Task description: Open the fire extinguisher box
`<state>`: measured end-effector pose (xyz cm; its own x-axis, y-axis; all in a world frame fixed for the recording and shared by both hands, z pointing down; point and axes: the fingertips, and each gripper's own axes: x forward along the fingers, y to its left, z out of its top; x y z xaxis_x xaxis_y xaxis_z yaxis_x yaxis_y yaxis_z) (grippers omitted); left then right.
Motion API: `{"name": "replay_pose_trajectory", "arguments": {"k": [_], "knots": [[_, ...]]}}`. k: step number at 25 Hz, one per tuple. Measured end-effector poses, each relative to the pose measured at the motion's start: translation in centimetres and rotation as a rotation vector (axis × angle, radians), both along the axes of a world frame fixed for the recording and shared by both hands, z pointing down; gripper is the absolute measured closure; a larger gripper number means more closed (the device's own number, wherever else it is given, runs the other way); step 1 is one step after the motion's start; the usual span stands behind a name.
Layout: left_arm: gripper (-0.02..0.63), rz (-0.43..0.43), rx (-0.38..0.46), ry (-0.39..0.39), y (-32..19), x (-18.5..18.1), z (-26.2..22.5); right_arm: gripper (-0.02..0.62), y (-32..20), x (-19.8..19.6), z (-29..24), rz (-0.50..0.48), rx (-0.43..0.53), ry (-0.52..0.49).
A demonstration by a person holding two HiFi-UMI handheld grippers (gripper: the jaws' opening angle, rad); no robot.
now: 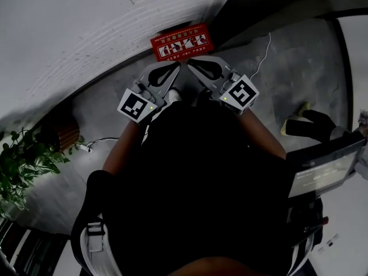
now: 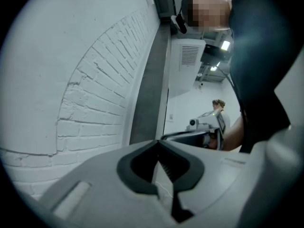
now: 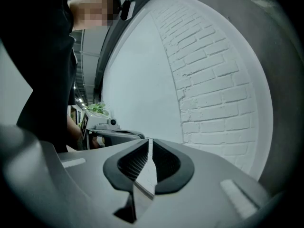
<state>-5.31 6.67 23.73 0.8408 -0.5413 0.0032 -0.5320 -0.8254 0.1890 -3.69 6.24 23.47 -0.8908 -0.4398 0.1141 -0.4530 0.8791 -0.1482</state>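
Note:
The red fire extinguisher box (image 1: 182,42) stands on the grey floor against the foot of the white brick wall, its top bearing white pictures. Both grippers are held side by side in front of the person's body and point toward it, a short way off. The left gripper (image 1: 172,69) has its jaws together with nothing between them; in its own view the left gripper (image 2: 158,144) faces the wall. The right gripper (image 1: 193,66) is likewise shut and empty, and the right gripper (image 3: 150,141) looks at the brick wall. The box shows in neither gripper view.
A white brick wall (image 1: 86,33) runs along the left. A leafy plant (image 1: 23,154) and a brown slatted object (image 1: 62,134) sit at the left. A white cable (image 1: 263,53) lies on the floor. A screen device (image 1: 322,174) is at the right.

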Motion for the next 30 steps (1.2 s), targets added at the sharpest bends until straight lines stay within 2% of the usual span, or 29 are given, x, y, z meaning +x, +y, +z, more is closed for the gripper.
{"name": "replay_pose_trajectory", "arguments": {"k": [6, 13, 18, 22, 28, 30], "knots": [[0.606, -0.067, -0.029, 0.001, -2.2, 2.0, 0.5, 0.574, -2.2, 2.2, -0.1, -0.062, -0.012, -0.013], [0.606, -0.21, -0.068, -0.02, -5.1, 5.6, 0.9, 0.575, -4.9, 5.7, 0.7, -0.213, -0.064, -0.042], [0.606, -0.304, -0.097, -0.043, -5.7, 7.5, 1.7, 0.575, -6.1, 7.6, 1.8, -0.292, -0.123, -0.105], [0.606, -0.357, -0.11, -0.067, -5.9, 7.4, 2.3, 0.575, -7.0, 8.2, 2.8, -0.311, -0.143, -0.104], [0.604, -0.343, -0.127, -0.041, -5.3, 5.7, 3.2, 0.575, -7.0, 6.6, 3.7, -0.287, -0.149, -0.076], [0.604, -0.344, -0.105, -0.034, -5.5, 5.0, 3.8, 0.575, -7.1, 6.0, 4.4, -0.278, -0.145, -0.066]]}}
